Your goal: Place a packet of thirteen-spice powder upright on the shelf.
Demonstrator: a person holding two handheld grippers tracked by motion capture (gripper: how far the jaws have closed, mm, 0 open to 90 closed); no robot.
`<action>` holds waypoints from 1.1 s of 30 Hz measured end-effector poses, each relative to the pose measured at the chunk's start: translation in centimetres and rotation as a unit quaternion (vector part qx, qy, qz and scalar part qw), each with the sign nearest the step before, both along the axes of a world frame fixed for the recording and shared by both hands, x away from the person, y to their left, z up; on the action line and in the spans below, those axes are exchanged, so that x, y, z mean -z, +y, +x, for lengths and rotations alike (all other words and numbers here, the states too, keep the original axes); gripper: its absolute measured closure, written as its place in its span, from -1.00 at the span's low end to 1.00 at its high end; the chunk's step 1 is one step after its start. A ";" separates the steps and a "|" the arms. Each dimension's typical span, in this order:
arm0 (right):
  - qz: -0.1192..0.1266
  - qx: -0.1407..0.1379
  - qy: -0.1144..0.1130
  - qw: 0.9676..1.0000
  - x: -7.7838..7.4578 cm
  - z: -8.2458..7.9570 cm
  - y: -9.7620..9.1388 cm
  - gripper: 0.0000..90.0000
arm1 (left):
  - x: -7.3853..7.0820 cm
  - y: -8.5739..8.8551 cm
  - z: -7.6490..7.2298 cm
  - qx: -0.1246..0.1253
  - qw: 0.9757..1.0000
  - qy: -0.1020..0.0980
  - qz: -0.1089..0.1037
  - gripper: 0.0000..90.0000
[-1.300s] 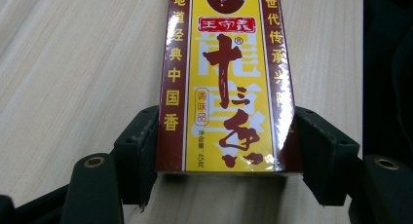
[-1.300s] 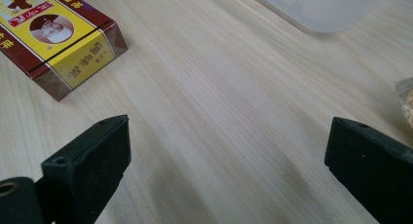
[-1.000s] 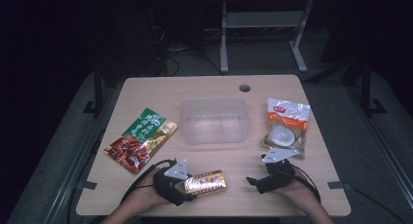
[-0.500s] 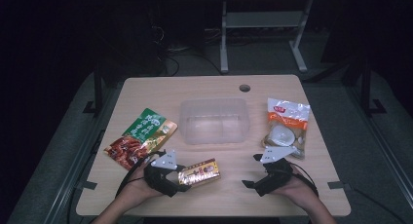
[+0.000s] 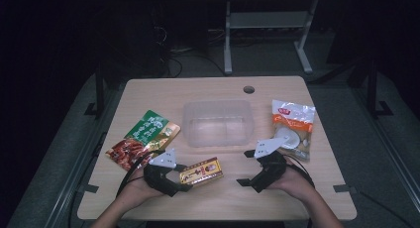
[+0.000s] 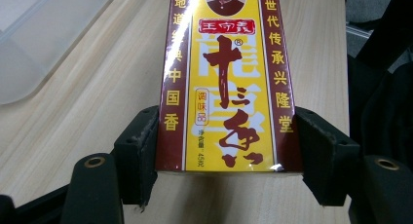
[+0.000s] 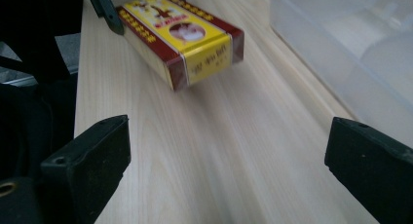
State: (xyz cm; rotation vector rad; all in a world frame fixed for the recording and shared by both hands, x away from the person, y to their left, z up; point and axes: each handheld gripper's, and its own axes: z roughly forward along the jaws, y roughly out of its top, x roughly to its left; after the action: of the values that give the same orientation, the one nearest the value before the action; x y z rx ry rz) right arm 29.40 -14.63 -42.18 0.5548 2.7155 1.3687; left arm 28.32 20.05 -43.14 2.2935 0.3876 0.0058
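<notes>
A yellow and dark-red box with Chinese print is held just above the wooden table near its front edge. My left gripper is shut on it, with the pads pressing on its two long sides. My right gripper stands open to the right of the box, low over the table, with nothing between its jaws. The right gripper view looks toward the box and the left gripper behind it.
A clear plastic container sits mid-table behind both grippers. A green and red snack pouch lies at the left. At the right lies a white and orange packet. A round cable hole is near the far edge.
My left gripper has carried the box a little away from the front edge, toward the container. The right gripper has shifted left and lifted slightly, away from the packet.
</notes>
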 end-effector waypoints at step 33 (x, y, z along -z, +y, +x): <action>0.045 -0.168 0.013 0.985 -0.9 2.3 5.3 -0.68 | -1.7 -0.4 -0.8 0.054 0.996 -0.031 -0.056 -0.29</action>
State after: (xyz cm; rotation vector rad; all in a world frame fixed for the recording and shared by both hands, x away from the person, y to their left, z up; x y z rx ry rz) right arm 31.66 -9.29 -41.27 0.1198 2.8776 1.5684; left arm 27.54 19.66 -41.46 2.1949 0.2257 0.0009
